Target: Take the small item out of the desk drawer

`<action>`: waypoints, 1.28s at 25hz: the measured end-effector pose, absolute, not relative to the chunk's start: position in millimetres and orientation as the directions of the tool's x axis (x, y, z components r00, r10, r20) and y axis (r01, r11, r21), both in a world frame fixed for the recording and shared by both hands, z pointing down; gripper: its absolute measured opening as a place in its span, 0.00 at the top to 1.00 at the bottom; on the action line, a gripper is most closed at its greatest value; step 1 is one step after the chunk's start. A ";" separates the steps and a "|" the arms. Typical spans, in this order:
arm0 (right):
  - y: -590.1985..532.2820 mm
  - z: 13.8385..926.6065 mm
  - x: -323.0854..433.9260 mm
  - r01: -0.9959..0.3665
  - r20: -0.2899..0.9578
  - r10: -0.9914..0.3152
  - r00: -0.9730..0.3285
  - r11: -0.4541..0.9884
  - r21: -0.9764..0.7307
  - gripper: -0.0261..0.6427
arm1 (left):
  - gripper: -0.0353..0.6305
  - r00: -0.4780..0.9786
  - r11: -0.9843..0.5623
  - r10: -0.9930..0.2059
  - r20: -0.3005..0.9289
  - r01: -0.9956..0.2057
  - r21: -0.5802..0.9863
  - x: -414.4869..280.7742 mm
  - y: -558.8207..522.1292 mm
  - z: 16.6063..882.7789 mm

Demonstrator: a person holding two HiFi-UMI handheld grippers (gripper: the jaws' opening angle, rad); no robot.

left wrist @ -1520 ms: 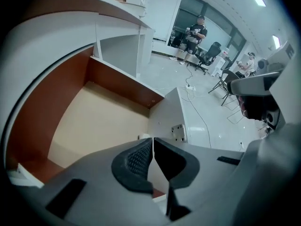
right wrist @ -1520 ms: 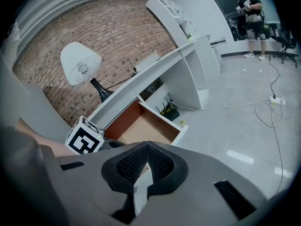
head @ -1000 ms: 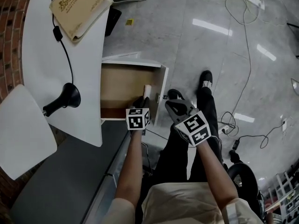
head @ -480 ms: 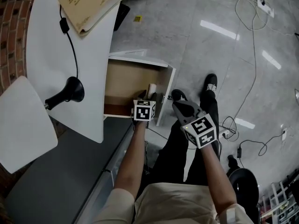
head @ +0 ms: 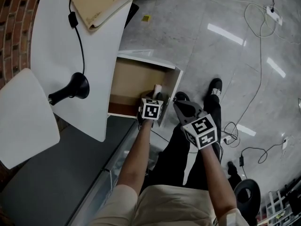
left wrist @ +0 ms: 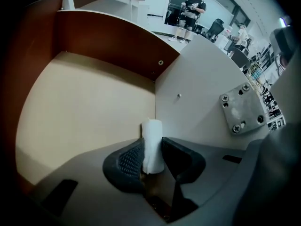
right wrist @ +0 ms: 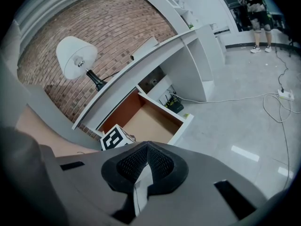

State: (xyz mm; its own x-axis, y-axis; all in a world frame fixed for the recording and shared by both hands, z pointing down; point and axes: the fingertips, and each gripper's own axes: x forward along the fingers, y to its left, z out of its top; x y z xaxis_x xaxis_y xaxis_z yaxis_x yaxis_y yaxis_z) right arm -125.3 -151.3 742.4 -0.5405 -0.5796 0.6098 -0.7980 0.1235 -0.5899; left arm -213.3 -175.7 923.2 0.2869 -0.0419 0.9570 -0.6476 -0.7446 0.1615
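The desk drawer (head: 134, 79) stands pulled out from under the white desk (head: 56, 41). A small white roll (head: 158, 89) stands upright in its near right corner, against the front panel (left wrist: 202, 102). My left gripper (head: 155, 98) reaches into that corner; in the left gripper view its jaws are closing, and the pads (left wrist: 133, 157) touch the roll (left wrist: 152, 145) on both sides. My right gripper (head: 180, 102) hovers outside the drawer front, over the floor, shut and empty. From the right gripper view (right wrist: 147, 147) the drawer (right wrist: 150, 119) and the left marker cube (right wrist: 114, 138) show ahead.
A black-based lamp (head: 71, 89) with a white shade (head: 23, 119) and a tan book (head: 101, 1) sit on the desk. Cables (head: 254, 55) and a power strip (head: 274, 14) lie on the grey floor. The person's shoe (head: 215, 86) is beside the drawer.
The left gripper has pushed a little deeper into the drawer's corner around the white roll. The right gripper has stayed beside the drawer front.
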 end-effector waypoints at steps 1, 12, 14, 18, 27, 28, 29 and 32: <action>-152.5 741.6 -126.8 -0.796 0.608 -0.578 -0.544 0.127 -0.591 0.92 | 0.76 0.286 -0.740 -0.042 0.957 -0.653 0.162 -213.9 -175.9 924.4; -146.1 738.0 -132.6 -0.795 0.614 -0.560 -0.556 0.143 -0.589 0.92 | 0.77 0.306 -0.734 0.007 0.952 -0.645 0.213 -215.7 -180.0 921.4; -145.2 736.7 -134.3 -0.794 0.614 -0.557 -0.560 0.147 -0.590 0.92 | 0.77 0.316 -0.729 0.024 0.948 -0.643 0.233 -219.0 -181.1 925.7; -140.3 737.7 -136.5 -0.794 0.619 -0.548 -0.563 0.154 -0.588 0.92 | 0.77 0.337 -0.727 0.050 0.940 -0.634 0.266 -219.3 -179.1 931.1; -125.7 737.7 -137.4 -0.805 0.639 -0.523 -0.564 0.174 -0.568 0.92 | 0.77 0.314 -0.734 0.038 0.949 -0.636 0.239 -222.3 -182.7 923.6; -124.4 737.6 -137.2 -0.804 0.641 -0.520 -0.564 0.172 -0.568 0.92 | 0.77 0.306 -0.738 0.022 0.952 -0.637 0.222 -223.6 -185.6 921.1; -122.9 737.2 -136.5 -0.805 0.644 -0.517 -0.564 0.169 -0.569 0.92 | 0.77 0.301 -0.745 0.002 0.954 -0.636 0.202 -224.1 -189.1 918.2; -117.3 734.0 -129.7 -0.810 0.651 -0.520 -0.553 0.150 -0.568 0.92 | 0.78 0.307 -0.758 -0.015 0.952 -0.624 0.189 -219.6 -187.9 915.2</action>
